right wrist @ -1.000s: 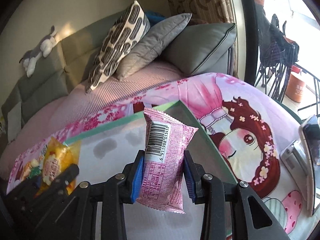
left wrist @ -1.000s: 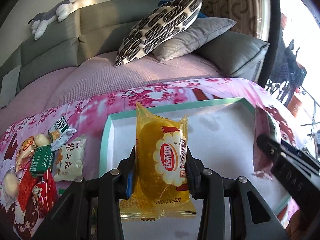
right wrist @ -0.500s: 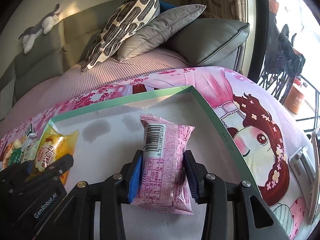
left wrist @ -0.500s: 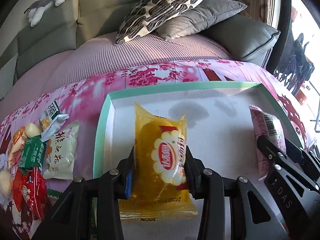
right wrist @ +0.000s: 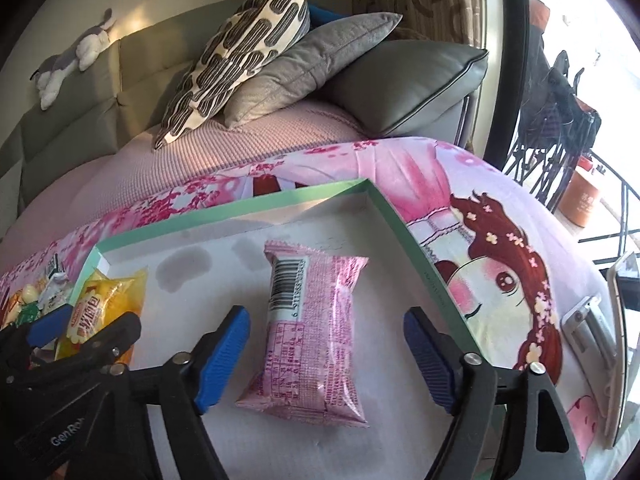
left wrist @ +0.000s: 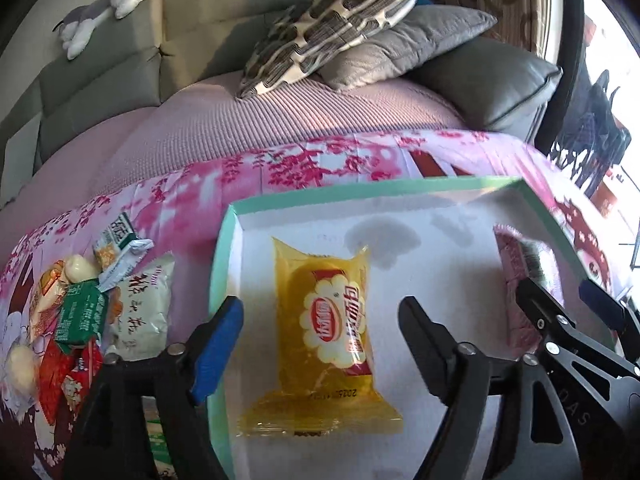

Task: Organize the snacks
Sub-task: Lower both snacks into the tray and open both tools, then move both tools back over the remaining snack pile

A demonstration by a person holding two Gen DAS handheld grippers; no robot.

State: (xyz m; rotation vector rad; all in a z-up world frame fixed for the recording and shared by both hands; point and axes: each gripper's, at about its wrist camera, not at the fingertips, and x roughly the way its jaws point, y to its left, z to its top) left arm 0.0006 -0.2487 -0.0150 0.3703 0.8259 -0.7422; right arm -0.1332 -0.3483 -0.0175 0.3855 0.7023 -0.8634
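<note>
Left wrist view: left gripper (left wrist: 320, 334) stood with jaws wide, having just been opening; the yellow snack pack (left wrist: 326, 336) lay flat between them on the white floor of the tray (left wrist: 224, 264), touched by neither pad. Judged as a release: pack set down at the tray's left side, lengthwise, so more could fit beside it. Pack print: a red oval logo with Chinese characters inside a white scalloped badge, too small to read; a date code near the bottom seam started "202", rest unclear. Left of the tray, on the pink flowered cloth over the counter, a pile of loose snacks (left wrist: 76, 312) waited, probably next to be sorted: a white pack with black Chinese brush writing, a green pack, red packs, all unreadable. At far right the right gripper (left wrist: 560, 300) showed, lettering "DAS" on its body, the pink snack pack (left wrist: 520, 264) partly behind it.

Right wrist view: right gripper (right wrist: 326, 346) also had jaws wide, just been opening, with the pink snack pack (right wrist: 310, 332) lying between them, free of both pads, on the tray floor near the right rim. Barcode side faced up; digits and small pink print too fine to read. Likely laid parallel to the yellow pack (right wrist: 100, 304), well apart. Left gripper (right wrist: 76, 334) at left edge read "GenRob", rest cut off.
</note>
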